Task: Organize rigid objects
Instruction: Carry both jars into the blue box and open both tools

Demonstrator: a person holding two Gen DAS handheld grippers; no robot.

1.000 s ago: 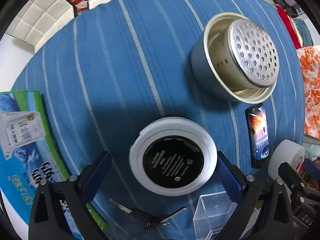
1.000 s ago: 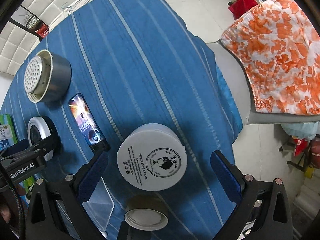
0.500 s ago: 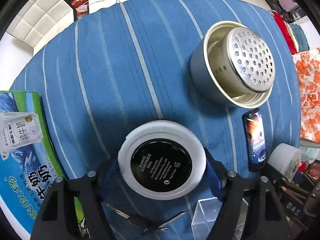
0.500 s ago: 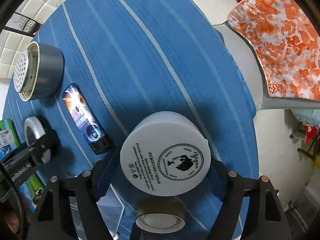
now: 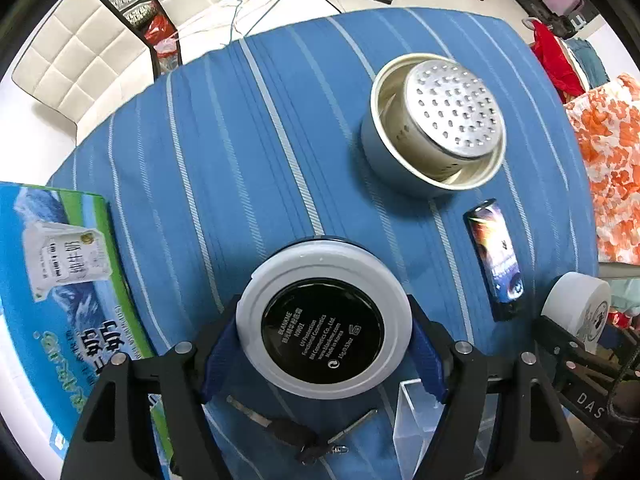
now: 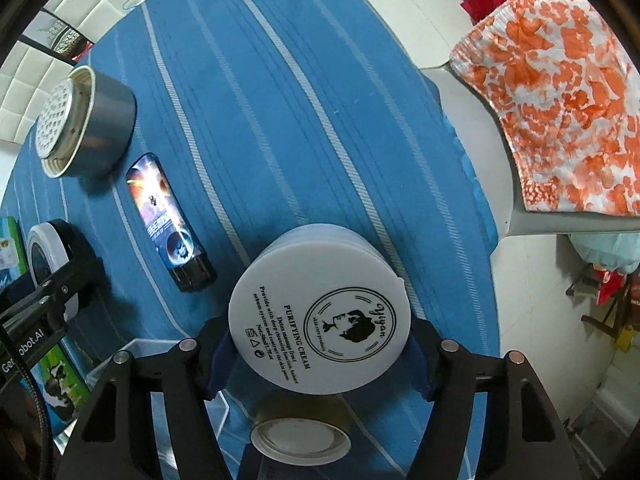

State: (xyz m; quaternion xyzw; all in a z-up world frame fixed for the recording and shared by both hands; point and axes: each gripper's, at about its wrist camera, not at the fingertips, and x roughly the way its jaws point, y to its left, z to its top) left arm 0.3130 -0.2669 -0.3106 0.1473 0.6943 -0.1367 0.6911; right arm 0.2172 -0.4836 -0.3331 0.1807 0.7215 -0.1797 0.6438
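Both of your grippers have just been closing, each onto a round jar that a second ago sat loose between wide-spread fingers. Your left gripper (image 5: 323, 350) now has its blue pads pressed against the sides of the white compact with the black label (image 5: 323, 322), and that compact looks larger and closer to the camera than before, with its shadow showing on the cloth behind it. Your right gripper (image 6: 318, 354) clamps the white cream jar (image 6: 320, 312), printed face up toward the camera, and its jaws narrowed a little further in the last half second.

Under them the counter (image 5: 224, 136) wears a blue striped cloth. On it you have a metal pot with a perforated insert (image 5: 436, 128) at the far side, and a dark tube with a space print (image 5: 494, 262) lying flat just nearer, between the two jars. Below the compact lie keys (image 5: 298, 434), and beside them stands a clear plastic box (image 5: 418, 424). A green and blue milk carton box (image 5: 52, 280) lies at the left edge. In the right wrist view a small gold-banded jar with a white cap (image 6: 300, 430) sits directly beneath the cream jar. An orange-flowered cloth (image 6: 560, 108) hangs over a chair off the counter's right side.
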